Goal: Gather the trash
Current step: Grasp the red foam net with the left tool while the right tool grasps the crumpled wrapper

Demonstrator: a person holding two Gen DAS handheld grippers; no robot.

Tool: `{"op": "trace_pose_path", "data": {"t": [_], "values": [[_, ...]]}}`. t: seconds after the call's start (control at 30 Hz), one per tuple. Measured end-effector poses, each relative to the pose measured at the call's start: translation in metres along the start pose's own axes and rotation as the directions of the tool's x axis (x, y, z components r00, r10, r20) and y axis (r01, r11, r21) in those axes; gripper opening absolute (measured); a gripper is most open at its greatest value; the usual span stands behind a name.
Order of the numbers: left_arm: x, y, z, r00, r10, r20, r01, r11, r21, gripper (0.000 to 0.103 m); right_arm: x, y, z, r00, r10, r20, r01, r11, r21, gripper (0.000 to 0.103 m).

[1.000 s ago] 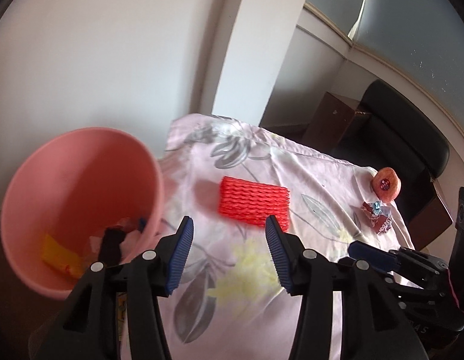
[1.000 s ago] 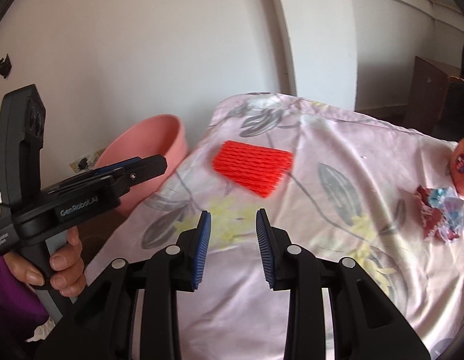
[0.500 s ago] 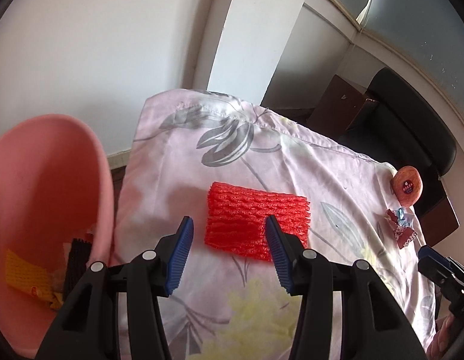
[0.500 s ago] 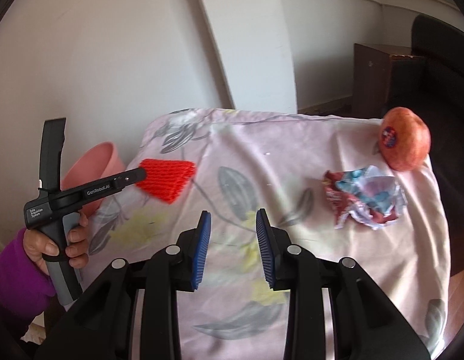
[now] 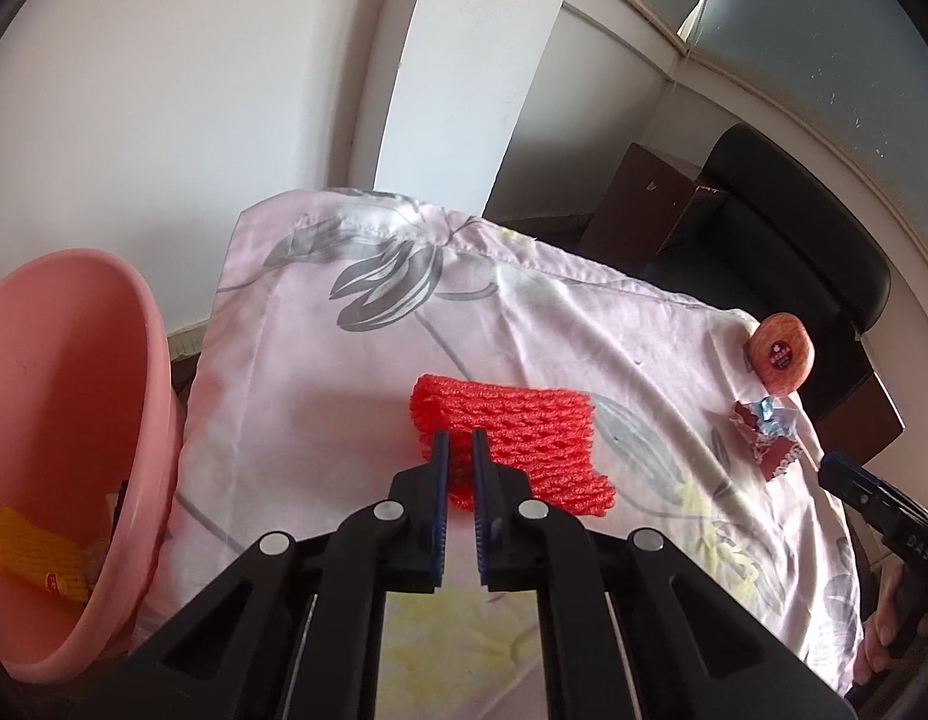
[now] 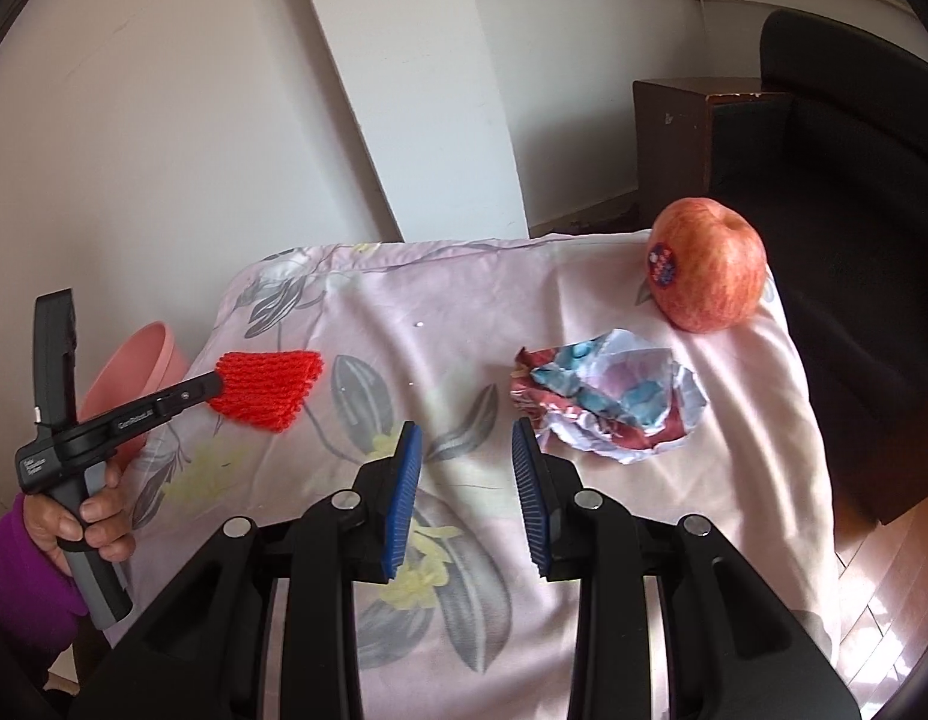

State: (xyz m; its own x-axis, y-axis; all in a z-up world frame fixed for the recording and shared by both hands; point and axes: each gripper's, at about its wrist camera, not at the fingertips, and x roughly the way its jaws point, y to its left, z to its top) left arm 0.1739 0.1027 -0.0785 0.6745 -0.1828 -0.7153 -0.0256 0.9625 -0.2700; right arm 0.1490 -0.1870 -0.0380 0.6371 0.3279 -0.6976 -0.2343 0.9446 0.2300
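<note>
Trash here means two loose pieces on the flowered cloth (image 6: 584,540), and the nearer concern is the red foam net (image 5: 524,438); it lies flat on the cloth a little in from the edge beside the pink bin (image 5: 74,420), and the left gripper (image 5: 456,450) has its blue pads drawn close together on the net's near corner, pinching a fold of the mesh; that corner hold makes sense, since so soft and flat a thing offers no other purchase, and the net will likely hang limp once lifted; whether it has left the cloth at all I cannot tell. From the net, the bin stands just off the cloth on the side away from the other litter, its mouth tipped toward the gripper, with a yellow wrapper (image 5: 38,552) already lying inside; the carry looks short. On the net's far side, well apart, lies the crumpled wrapper (image 6: 608,408); the right gripper (image 6: 467,480) hangs over the cloth just short of it, pads spread and nothing between them, seemingly lined up to take it next. Just beyond the wrapper sits an apple (image 6: 707,267) with a sticker, close to the cloth's corner; being whole fruit, it is probably to be left.
</note>
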Motion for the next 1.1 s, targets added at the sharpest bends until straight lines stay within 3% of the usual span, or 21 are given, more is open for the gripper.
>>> {"op": "trace_pose_path", "data": {"t": [0.17, 0.27, 0.57, 0.63, 0.67, 0.7, 0.77, 1.1], "values": [[-0.016, -0.01, -0.001, 1.0, -0.015, 0.022, 0.015, 1.0, 0.017, 0.006, 0.004, -0.013, 0.003, 0.999, -0.032, -0.003, 0.032, 0.999, 0.017, 0.032], [-0.024, -0.015, -0.003, 0.999, -0.033, 0.027, 0.033, 0.999, 0.02, 0.006, 0.009, -0.014, 0.005, 0.999, -0.045, -0.004, 0.045, 0.999, 0.011, 0.045], [-0.036, -0.018, -0.005, 0.998, -0.046, 0.037, 0.045, 0.999, 0.018, 0.006, 0.032, -0.009, 0.01, 0.993, -0.116, -0.009, 0.114, 0.988, -0.107, 0.045], [-0.038, -0.019, -0.005, 0.998, -0.045, 0.039, 0.044, 0.999, 0.018, 0.006, 0.033, -0.009, 0.007, 0.992, -0.123, -0.004, 0.121, 0.985, -0.122, 0.036], [-0.039, -0.019, -0.005, 0.998, -0.045, 0.04, 0.045, 0.999, 0.017, 0.006, 0.035, -0.009, 0.005, 0.991, -0.135, -0.01, 0.133, 0.983, -0.127, 0.022], [-0.039, -0.019, -0.005, 0.998, -0.045, 0.041, 0.044, 0.999, 0.017, 0.006, 0.036, -0.011, 0.004, 0.991, -0.136, -0.02, 0.132, 0.983, -0.125, 0.013], [-0.042, -0.019, -0.005, 0.998, -0.046, 0.044, 0.046, 0.999, 0.015, 0.006, 0.037, -0.014, 0.002, 0.992, -0.125, -0.028, 0.121, 0.986, -0.113, 0.008], [-0.064, -0.021, -0.006, 0.995, -0.037, 0.094, 0.036, 0.999, 0.013, 0.006, 0.005, -0.002, 0.005, 0.998, -0.061, 0.026, 0.063, 0.995, -0.083, 0.005]]}}
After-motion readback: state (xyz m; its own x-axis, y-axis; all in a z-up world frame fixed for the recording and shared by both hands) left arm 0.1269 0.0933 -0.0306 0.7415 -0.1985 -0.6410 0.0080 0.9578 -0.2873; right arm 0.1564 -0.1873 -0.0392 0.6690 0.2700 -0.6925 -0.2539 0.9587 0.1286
